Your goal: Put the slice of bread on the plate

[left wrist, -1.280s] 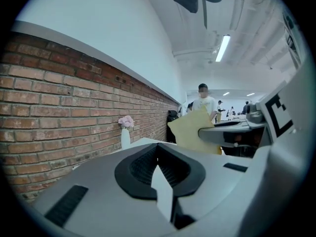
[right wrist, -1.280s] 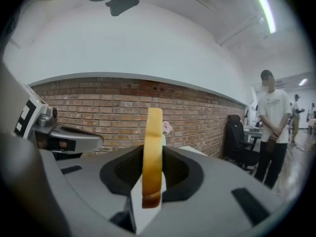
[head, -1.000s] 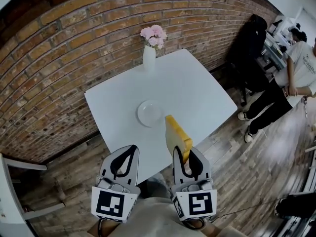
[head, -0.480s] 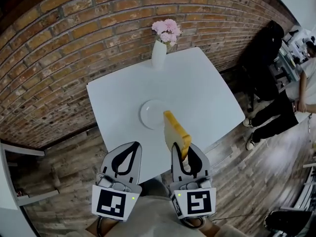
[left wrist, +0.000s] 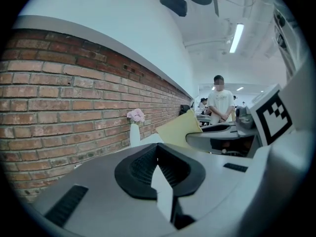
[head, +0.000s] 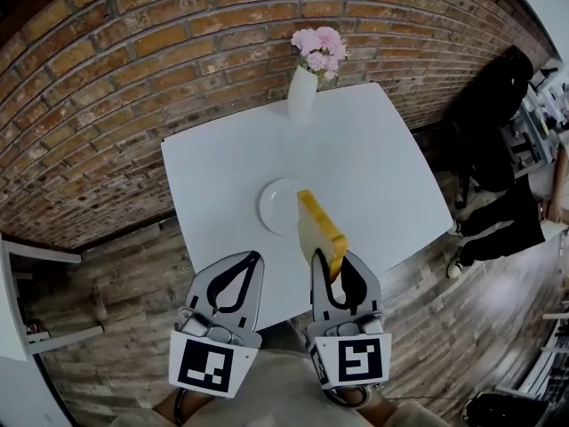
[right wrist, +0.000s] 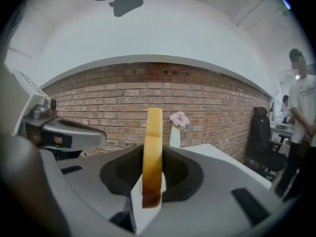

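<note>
Far left, a piece of white furniture (head: 11, 310) is cut off by the frame, and too little of it shows to name. Your left gripper (head: 250, 260) hangs at the table's near edge, its jaws pressed together on nothing. You have one white table (head: 373, 167), one round white plate (head: 274, 205) near its middle, and one white vase (head: 301, 92) of pink flowers (head: 320, 43) at the far edge by the brick wall (head: 107, 78). The plate's right rim is hidden behind the single slice of bread (head: 320, 229). It stands on edge, clamped at its lower end in your right gripper (head: 331, 272), above the table just right of the plate. Each gripper's cube (head: 208, 365) bears a black-and-white square pattern rather than readable writing. At the right edge, a person (head: 507, 225) in dark trousers is cut off.
</note>
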Motion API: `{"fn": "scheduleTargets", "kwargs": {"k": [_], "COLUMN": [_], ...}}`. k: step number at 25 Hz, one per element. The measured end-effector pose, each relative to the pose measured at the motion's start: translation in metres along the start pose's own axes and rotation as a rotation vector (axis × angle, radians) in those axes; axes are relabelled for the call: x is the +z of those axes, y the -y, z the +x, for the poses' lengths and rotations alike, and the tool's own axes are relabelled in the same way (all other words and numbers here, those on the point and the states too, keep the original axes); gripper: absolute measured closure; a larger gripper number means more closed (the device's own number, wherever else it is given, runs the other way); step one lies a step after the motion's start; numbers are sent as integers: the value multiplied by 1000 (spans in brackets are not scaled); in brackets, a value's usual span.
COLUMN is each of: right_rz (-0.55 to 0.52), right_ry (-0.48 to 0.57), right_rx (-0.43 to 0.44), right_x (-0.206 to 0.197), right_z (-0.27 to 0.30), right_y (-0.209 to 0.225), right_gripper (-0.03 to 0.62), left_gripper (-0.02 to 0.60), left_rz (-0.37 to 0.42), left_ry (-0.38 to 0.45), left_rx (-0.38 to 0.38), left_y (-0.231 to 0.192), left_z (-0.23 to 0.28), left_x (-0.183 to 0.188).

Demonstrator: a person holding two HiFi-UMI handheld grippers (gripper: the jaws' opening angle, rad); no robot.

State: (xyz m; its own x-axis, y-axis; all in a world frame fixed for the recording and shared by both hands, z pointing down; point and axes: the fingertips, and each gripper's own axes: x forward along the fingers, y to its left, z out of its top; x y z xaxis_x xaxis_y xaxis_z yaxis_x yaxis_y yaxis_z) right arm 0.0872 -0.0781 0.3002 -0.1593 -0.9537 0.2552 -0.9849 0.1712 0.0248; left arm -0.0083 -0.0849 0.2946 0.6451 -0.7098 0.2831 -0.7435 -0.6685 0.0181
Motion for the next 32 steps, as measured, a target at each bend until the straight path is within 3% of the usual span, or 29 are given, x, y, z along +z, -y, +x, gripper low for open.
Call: {"fn": "scheduleTargets", "kwargs": {"k": [32], "right_rz": [4], "right_ry": [-129], "right_rx": [130], "right_x": [-58], "right_z": [90], "right_y": [0], "right_gripper": [500], "left_gripper": [572], "left_rz": [-30], "left_ry": [-104], "left_rx": [61], "left_y": [-32], "left_z": [51], "left_x": [-23]}}
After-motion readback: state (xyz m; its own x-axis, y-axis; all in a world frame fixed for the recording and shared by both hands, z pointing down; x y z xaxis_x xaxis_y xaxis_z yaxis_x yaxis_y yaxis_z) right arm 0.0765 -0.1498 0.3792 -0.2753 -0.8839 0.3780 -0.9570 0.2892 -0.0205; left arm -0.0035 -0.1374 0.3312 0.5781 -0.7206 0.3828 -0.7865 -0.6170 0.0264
